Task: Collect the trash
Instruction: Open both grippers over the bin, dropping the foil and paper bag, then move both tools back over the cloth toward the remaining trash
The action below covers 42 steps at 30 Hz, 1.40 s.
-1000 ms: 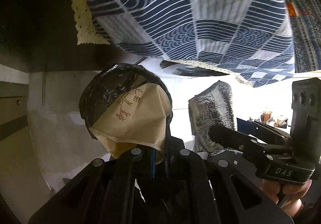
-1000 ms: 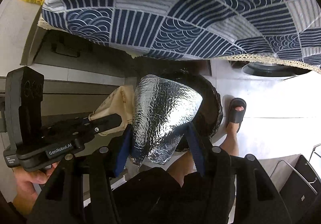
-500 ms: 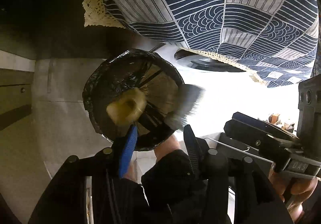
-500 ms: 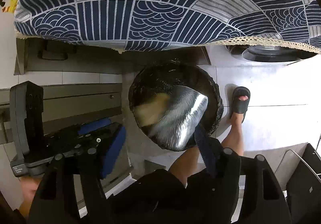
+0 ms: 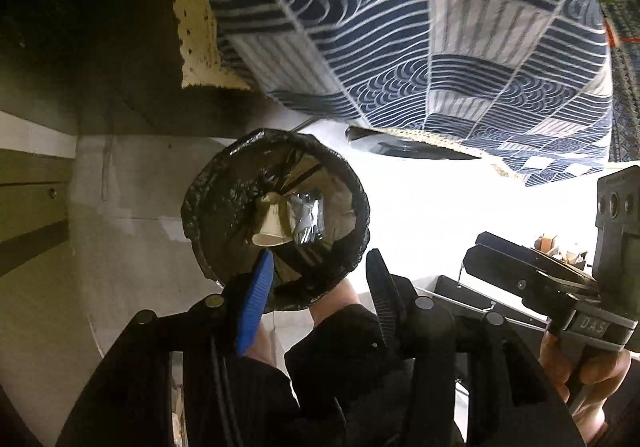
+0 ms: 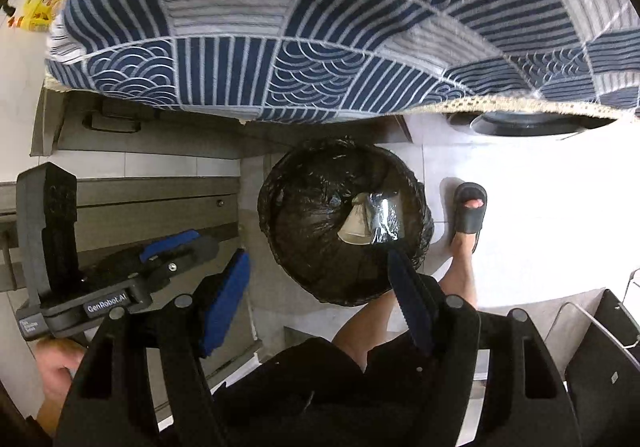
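Observation:
A round trash bin lined with a black bag (image 5: 224, 207) (image 6: 312, 247) stands on the floor below both grippers. Inside it lie a beige paper cup (image 5: 272, 223) (image 6: 354, 223) and a silver foil wrapper (image 5: 306, 217) (image 6: 384, 217), side by side. My left gripper (image 5: 316, 279) is open and empty above the bin's near rim; it also shows in the right wrist view (image 6: 168, 251). My right gripper (image 6: 320, 291) is open and empty above the bin; it also shows in the left wrist view (image 5: 520, 275).
A table with a blue and white patterned cloth (image 5: 420, 27) (image 6: 320, 27) overhangs the bin. A grey cabinet (image 6: 140, 203) stands to the left. The person's sandalled foot (image 6: 472, 207) is right of the bin. A black chair (image 6: 600, 367) is at lower right.
Both grippers opened. The paper cup dropped from the left gripper and the foil wrapper from the right gripper, and both now lie in the bin.

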Available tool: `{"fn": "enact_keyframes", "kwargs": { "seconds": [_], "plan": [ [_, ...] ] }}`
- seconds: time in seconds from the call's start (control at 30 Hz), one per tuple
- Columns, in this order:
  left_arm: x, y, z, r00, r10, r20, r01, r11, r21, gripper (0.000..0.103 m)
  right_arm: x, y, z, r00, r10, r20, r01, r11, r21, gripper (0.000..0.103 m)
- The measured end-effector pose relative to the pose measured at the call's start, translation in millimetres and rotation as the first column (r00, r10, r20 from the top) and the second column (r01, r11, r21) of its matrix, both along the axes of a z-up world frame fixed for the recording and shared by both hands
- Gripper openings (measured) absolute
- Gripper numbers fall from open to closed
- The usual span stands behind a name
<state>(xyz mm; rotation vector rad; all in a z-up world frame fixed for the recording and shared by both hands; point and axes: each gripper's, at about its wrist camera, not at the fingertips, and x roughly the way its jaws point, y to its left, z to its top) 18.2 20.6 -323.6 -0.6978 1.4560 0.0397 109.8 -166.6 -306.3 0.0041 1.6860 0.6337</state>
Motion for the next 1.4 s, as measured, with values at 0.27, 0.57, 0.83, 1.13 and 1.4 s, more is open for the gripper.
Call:
{"fn": "enact_keyframes", "kwargs": {
  "seconds": [0.27, 0.57, 0.83, 1.13, 1.4],
  "plan": [
    [-5.3, -0.9, 44.3, 0.997, -0.04, 0.068, 0.037, 0.998, 0.043, 0.044, -10.3, -1.3, 40.3, 0.999, -0.008, 0.053, 0.006, 1.0, 0.022, 0.071],
    [-10.3, 5.6, 105.0, 0.975, -0.075, 0.207, 0.058, 0.994, 0.089, 0.039, -12.3, -7.6, 112.2, 0.98, -0.051, 0.19, 0.038, 0.997, 0.074, 0.071],
    [-1.8, 12.5, 160.2, 0.942, -0.112, 0.317, 0.067, 0.986, 0.15, 0.036, -1.8, -19.4, 170.4, 0.94, -0.131, 0.315, 0.091, 0.986, 0.141, 0.071],
    [30.6, 16.6, 203.5, 0.921, -0.098, 0.378, 0.043, 0.988, 0.15, 0.039, 30.5, -33.7, 211.1, 0.9, -0.179, 0.397, 0.116, 0.977, 0.178, 0.071],
    [83.4, 19.1, 226.2, 0.915, -0.043, 0.4, -0.029, 0.985, 0.171, 0.045, 99.1, -45.3, 231.9, 0.879, -0.17, 0.445, 0.093, 0.978, 0.189, 0.077]
  ]
}}
